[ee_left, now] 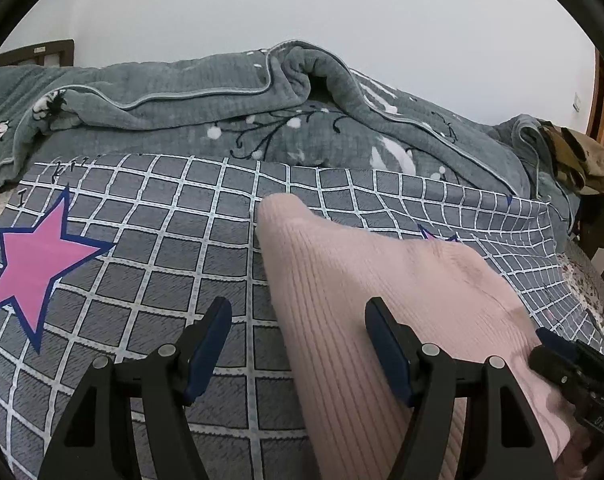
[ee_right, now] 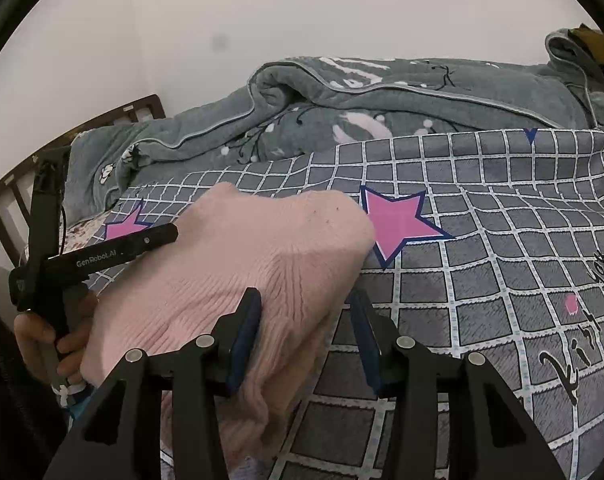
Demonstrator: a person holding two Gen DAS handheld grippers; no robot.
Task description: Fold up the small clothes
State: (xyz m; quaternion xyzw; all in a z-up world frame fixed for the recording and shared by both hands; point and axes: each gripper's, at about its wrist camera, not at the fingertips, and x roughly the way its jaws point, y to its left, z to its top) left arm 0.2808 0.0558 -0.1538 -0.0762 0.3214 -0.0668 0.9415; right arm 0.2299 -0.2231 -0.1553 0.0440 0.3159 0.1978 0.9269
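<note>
Plain white wall (ee_left: 302,8) behind, dark wooden headboard (ee_right: 6,196) at the far left in my right view. I'm working over a bed: grey blanket with a white grid and pink stars edged in navy (ee_left: 150,240), spread flat. Behind it a rumpled grey-green quilt with pale piping and white blossom print (ee_left: 190,80) is bunched along the wall. An olive-brown bundle of cloth (ee_left: 582,160) sits at the far right end, too small to identify.

Task item: pink rib-knit garment (ee_left: 382,280), lying on the grid blanket, its rounded far end humped up. It hides part of one star in each view.

My left gripper (ee_left: 298,308) stands wide; garment edge runs between the fingers, right finger over the knit, left finger over bare blanket. Pads don't press on the fabric. In the right view the same tool shows at the left, a hand (ee_right: 50,340) round its handle, one black finger lying across the garment's left edge.

My right gripper (ee_right: 306,300) is about half open. Right edge of the garment sits in the gap, close against the left pad; right pad looks clear of it, so no firm grip that I can see.

Writing: "GenRobot.AI" in white on the left tool's finger. Black script on the blanket at right, reads like "kiss you", partly unclear.
</note>
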